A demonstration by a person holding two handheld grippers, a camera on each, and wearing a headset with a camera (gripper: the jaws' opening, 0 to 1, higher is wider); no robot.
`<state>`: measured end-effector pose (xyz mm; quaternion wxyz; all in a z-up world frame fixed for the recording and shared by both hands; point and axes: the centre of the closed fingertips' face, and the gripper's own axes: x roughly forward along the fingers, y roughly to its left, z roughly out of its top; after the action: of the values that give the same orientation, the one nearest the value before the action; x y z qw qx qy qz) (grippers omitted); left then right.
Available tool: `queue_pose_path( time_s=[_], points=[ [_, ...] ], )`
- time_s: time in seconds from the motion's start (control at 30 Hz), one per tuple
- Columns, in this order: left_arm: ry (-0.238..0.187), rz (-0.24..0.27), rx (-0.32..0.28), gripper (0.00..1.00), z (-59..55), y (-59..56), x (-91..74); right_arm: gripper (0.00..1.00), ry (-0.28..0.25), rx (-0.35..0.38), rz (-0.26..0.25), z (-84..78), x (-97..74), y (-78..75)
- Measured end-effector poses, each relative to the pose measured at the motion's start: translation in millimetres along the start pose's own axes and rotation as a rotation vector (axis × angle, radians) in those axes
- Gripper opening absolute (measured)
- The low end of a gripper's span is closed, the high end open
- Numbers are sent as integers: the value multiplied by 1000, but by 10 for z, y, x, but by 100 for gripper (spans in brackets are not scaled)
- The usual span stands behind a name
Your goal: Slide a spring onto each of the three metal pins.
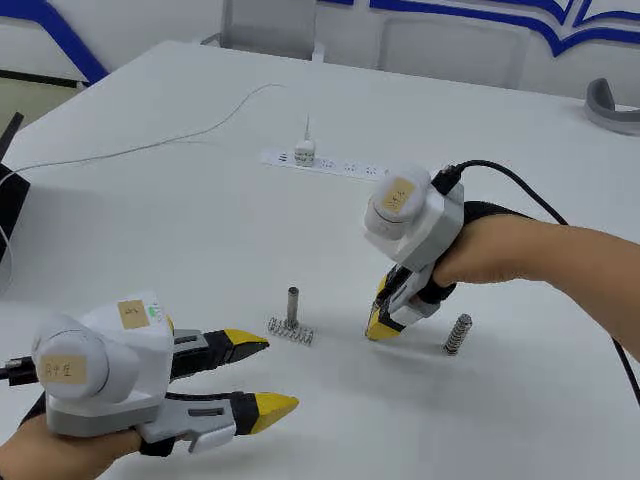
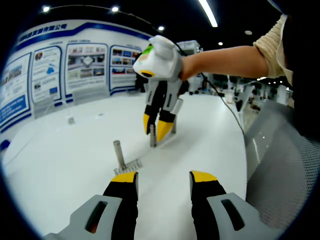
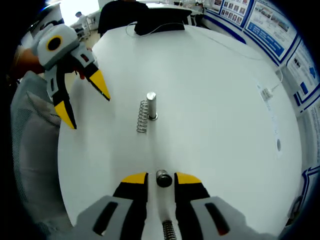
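Upright pin (image 1: 292,303) stands bare; a spring (image 1: 290,331) lies flat just beside its base. Left gripper (image 1: 260,375) is near that pin, jaws wide apart, empty. Right gripper (image 1: 378,328) is to the pin's right, jaws narrowed about a second pin (image 3: 163,178) — cannot tell whether they pinch it. Second spring (image 1: 457,334) sits farther right.

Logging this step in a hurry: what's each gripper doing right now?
Left gripper: open, holding nothing.
Right gripper: jaws flank a metal pin; whether it grips cannot be told.
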<state>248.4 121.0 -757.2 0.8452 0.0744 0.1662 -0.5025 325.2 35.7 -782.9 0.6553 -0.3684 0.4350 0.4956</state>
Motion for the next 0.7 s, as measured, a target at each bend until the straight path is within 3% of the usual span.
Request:
queue_pose_path(
  time_s=[0.3, 0.7],
  points=[
    [-1, -4, 4, 42, 12, -16, 7, 23, -40, -17, -27, 163, -74, 5],
    [-1, 3, 1, 42, 5, -8, -19, 22, -93, -23, -7, 413, -6, 136]
  ],
)
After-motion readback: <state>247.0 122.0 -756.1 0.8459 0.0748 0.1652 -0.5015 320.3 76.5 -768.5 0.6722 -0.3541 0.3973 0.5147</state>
